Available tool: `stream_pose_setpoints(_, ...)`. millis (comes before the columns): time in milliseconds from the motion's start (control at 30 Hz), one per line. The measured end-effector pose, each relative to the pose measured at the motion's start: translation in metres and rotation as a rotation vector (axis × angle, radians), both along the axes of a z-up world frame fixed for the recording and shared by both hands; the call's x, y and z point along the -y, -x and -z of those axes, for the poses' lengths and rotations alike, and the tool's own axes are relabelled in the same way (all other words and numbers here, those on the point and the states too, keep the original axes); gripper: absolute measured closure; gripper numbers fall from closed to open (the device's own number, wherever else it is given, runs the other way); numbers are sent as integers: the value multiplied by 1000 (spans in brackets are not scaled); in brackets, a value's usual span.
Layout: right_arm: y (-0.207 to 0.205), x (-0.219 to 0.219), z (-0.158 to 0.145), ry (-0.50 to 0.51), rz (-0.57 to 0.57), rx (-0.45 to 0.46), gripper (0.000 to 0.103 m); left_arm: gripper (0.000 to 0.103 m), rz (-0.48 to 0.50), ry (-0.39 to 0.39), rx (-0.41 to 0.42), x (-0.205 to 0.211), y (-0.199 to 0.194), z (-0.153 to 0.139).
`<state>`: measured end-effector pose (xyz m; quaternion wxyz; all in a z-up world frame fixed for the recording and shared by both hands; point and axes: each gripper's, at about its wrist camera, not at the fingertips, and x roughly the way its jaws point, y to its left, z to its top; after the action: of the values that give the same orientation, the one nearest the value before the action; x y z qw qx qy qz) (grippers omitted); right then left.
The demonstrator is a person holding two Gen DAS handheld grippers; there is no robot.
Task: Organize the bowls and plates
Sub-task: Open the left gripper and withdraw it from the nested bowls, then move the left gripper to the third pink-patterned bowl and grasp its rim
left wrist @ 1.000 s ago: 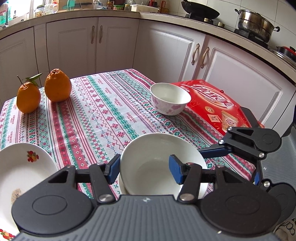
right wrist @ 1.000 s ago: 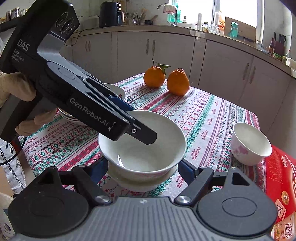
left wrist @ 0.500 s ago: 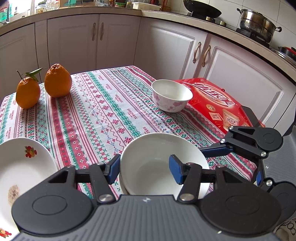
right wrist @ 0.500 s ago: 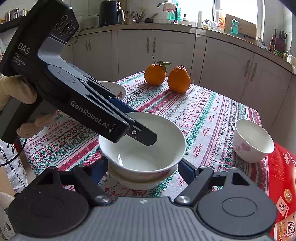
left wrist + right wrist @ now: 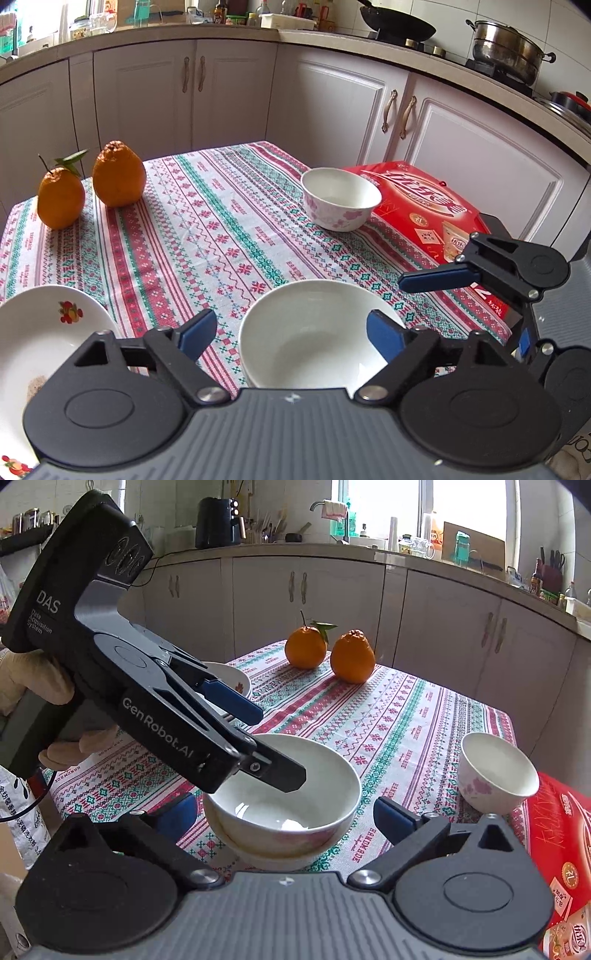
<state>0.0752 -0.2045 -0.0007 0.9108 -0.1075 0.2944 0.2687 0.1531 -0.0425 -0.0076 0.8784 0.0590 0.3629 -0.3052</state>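
Bowl [image 5: 314, 339] nested on another at six o'clock of the tablecloth [image 5: 221, 236], release under way. Left gripper [image 5: 291, 332] and right gripper [image 5: 284, 812] opening, jaws spread, pads clear of the rim. Next: small flowered bowl [image 5: 341, 199] at two o'clock, probably.

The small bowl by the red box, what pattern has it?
Pink flowers on white, clearest in the left wrist view.

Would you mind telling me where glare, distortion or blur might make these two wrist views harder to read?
Right wrist view: the window is blown out white, and a bright glint sits inside the near bowl. Left wrist view: light is even, but the fisheye bends the countertop into an arc. Both views are sharp, with no motion blur.
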Motion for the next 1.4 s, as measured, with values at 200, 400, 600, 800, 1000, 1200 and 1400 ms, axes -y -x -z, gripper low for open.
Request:
stream_pose_setpoints(200, -8, 8, -4, -20, 86, 20, 0, 9, -25, -6, 31, -8, 1, -11)
stream_pose_setpoints(400, -8, 10, 4, -4, 96, 2, 0, 9, -29, -34, 49, -7, 0, -15)
stream_pose_setpoints(600, -7, 18, -1, -21, 105, 18, 0, 9, -15, -49, 64, -2, -5, -20)
stream_pose_setpoints(800, -15, 44, -2, 7, 137, 21, 0, 9, 17, -76, 77, 14, -20, -26)
stream_pose_setpoints(1000, -35, 76, 10, 31, 199, -35, 0, 9, 55, -84, 60, 40, -49, -26)
stream_pose_setpoints(1200, -56, 100, 19, 87, 265, -12, 0, 3, 59, -88, 12, 71, -83, -21)
stream_pose_setpoints(1400, -78, 116, 22, 86, 287, 10, 0, 3, 91, -111, 2, 103, -108, -13)
